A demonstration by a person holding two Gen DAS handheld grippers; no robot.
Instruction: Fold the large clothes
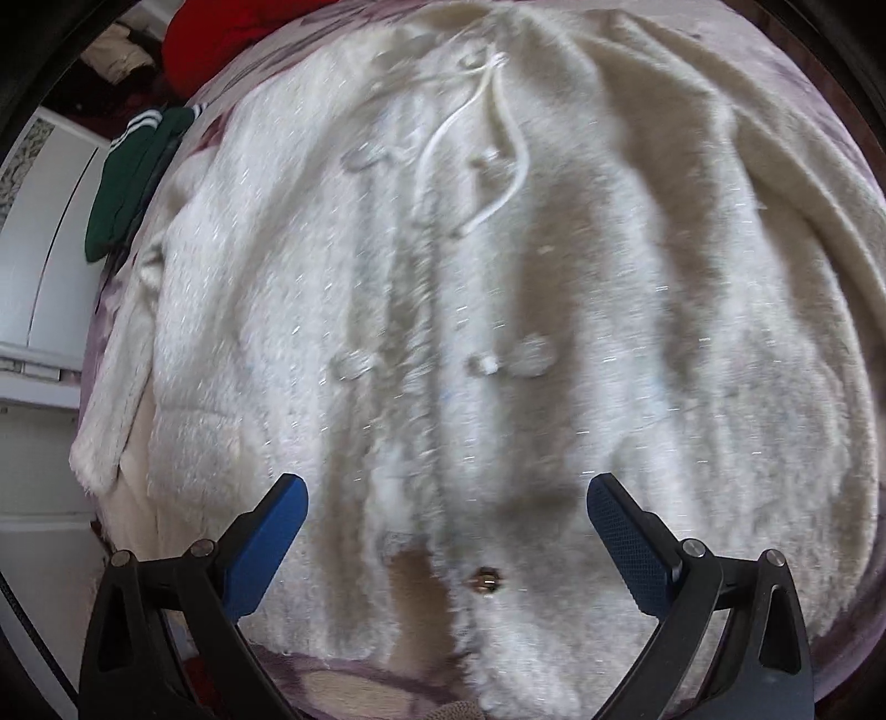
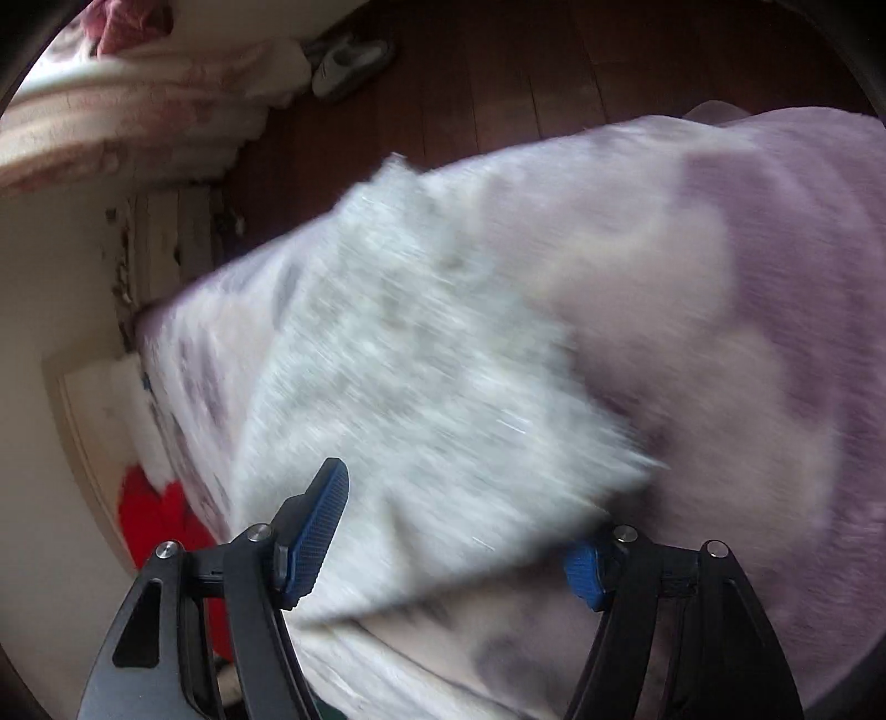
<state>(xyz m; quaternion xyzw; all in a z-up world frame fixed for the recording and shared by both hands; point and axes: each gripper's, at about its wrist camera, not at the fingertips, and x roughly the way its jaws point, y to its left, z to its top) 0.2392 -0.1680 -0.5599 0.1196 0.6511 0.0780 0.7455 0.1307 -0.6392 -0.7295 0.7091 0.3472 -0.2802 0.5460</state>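
Observation:
A large fluffy white coat (image 1: 470, 310) lies spread face up on a lilac-patterned blanket, with toggle fastenings down its front and a white drawstring (image 1: 498, 149) near the collar. My left gripper (image 1: 446, 507) is open and hovers above the coat's lower front, holding nothing. In the right wrist view, a blurred white fluffy part of the coat (image 2: 421, 376), likely a sleeve, runs between the wide-apart jaws of my right gripper (image 2: 470, 520). Its right fingertip is hidden under the fabric.
A dark green garment (image 1: 133, 177) and something red (image 1: 221, 39) lie at the bed's far left. White cabinets stand on the left. The right wrist view shows the lilac blanket (image 2: 747, 332), a dark wooden floor (image 2: 498, 77), shoes (image 2: 349, 61) and a red item (image 2: 160, 515).

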